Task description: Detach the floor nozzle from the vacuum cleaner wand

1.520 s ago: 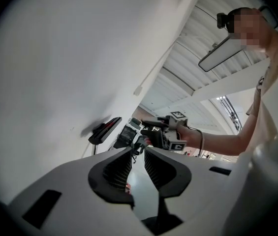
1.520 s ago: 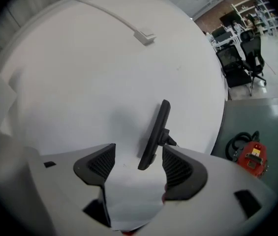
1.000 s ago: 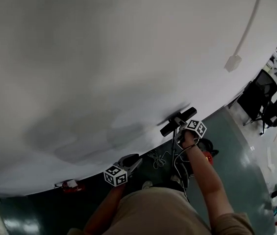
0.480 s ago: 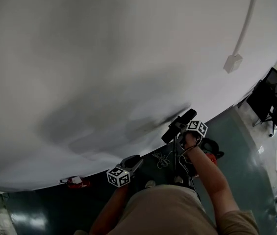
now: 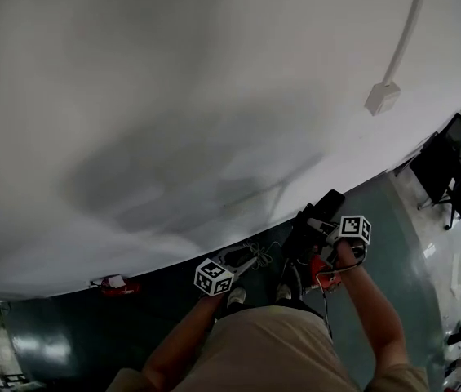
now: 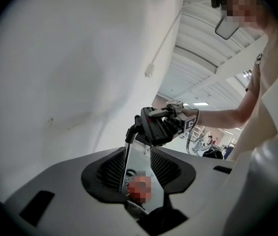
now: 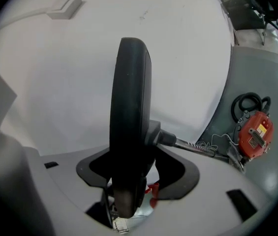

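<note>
Nearest, left gripper [image 5: 242, 261]: jaws just eased slightly apart, wand [image 6: 127, 156] lying loose between them against one pad, likely only steadying it. At its 2 o'clock, right gripper [image 5: 321, 232] has just closed and clamps floor nozzle [image 7: 130, 112] edge-on, probably to pull; the joint looks undetached. Beyond, white wall [image 5: 214, 96].

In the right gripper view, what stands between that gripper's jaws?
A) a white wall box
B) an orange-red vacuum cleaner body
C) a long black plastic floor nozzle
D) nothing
C: the long black plastic floor nozzle rises between the jaws of the right gripper, which have just been closing on it; the orange-red vacuum cleaner body sits well off to its right.
</note>
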Demonstrator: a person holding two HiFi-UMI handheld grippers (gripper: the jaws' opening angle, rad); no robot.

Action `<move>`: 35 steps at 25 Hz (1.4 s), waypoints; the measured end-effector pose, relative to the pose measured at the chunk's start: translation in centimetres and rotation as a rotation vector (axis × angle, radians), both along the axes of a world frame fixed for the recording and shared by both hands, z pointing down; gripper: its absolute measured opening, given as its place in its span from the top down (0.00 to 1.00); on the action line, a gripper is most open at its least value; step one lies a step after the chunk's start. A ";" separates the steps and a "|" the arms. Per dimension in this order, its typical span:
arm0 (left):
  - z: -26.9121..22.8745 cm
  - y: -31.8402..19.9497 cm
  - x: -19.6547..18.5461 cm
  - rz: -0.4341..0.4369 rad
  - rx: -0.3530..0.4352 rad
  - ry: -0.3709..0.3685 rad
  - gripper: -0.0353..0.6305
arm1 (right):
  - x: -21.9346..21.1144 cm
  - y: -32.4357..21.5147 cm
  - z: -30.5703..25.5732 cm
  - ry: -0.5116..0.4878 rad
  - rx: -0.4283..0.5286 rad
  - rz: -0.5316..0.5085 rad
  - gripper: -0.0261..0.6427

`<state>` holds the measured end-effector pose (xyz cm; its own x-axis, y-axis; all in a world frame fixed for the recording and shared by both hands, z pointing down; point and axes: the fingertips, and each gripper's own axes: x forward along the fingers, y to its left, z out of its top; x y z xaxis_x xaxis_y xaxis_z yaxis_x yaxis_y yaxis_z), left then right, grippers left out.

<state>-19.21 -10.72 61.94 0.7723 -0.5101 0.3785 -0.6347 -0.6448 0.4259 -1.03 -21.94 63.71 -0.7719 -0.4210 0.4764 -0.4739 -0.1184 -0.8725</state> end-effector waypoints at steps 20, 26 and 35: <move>13.4 -0.4 30.2 0.625 0.062 -0.262 0.58 | 13.2 14.9 -5.2 -0.130 0.033 -0.224 0.61; 14.9 4.5 33.9 0.846 0.080 -0.208 0.67 | 17.8 19.9 -4.3 -0.027 -0.069 -0.214 0.62; 15.2 7.5 36.8 0.998 0.149 -0.282 0.71 | 21.0 22.2 -3.6 0.071 0.017 0.004 0.61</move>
